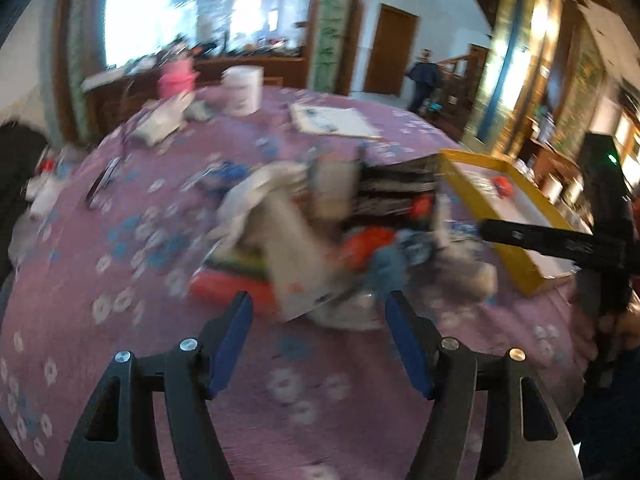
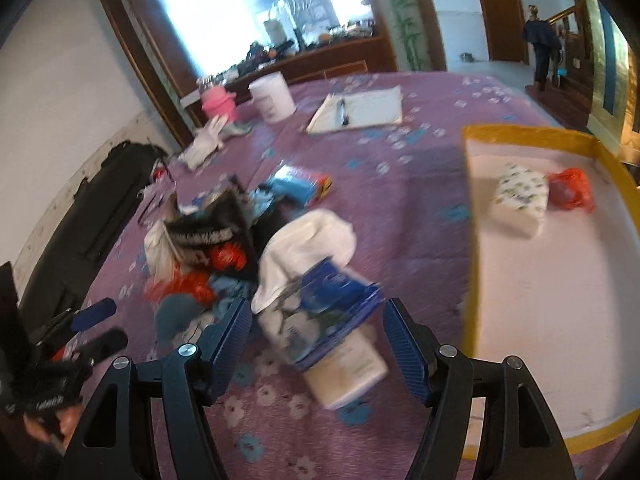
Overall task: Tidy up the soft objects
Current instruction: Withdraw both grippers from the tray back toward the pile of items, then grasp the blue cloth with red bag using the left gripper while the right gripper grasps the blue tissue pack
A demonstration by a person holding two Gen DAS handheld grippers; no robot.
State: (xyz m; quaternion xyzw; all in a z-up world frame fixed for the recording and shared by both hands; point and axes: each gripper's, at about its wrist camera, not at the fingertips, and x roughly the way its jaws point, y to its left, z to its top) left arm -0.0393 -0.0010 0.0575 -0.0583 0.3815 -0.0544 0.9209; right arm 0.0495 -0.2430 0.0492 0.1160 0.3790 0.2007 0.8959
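Observation:
A heap of soft things lies on the purple flowered tablecloth [image 1: 120,264]: a white cloth [image 2: 316,236], a black printed bag [image 2: 216,236], an orange plastic bag [image 2: 188,284] and blue cloth [image 2: 176,312]. My right gripper [image 2: 318,316] is open, and a blue-and-white tissue pack [image 2: 332,320] lies between its fingers with a gap on each side. My left gripper [image 1: 320,312] is open just short of the heap [image 1: 304,240], with nothing held. The yellow-rimmed white tray [image 2: 472,240] on the right holds a patterned white pack [image 2: 520,196] and an orange bag [image 2: 570,190].
At the table's far side stand a white bucket [image 2: 272,96], a pink object [image 2: 218,102], white gloves [image 2: 204,140] and a notebook with a pen [image 2: 360,108]. A black case [image 2: 100,200] lies off the left edge. A person [image 2: 540,44] stands by the far doorway.

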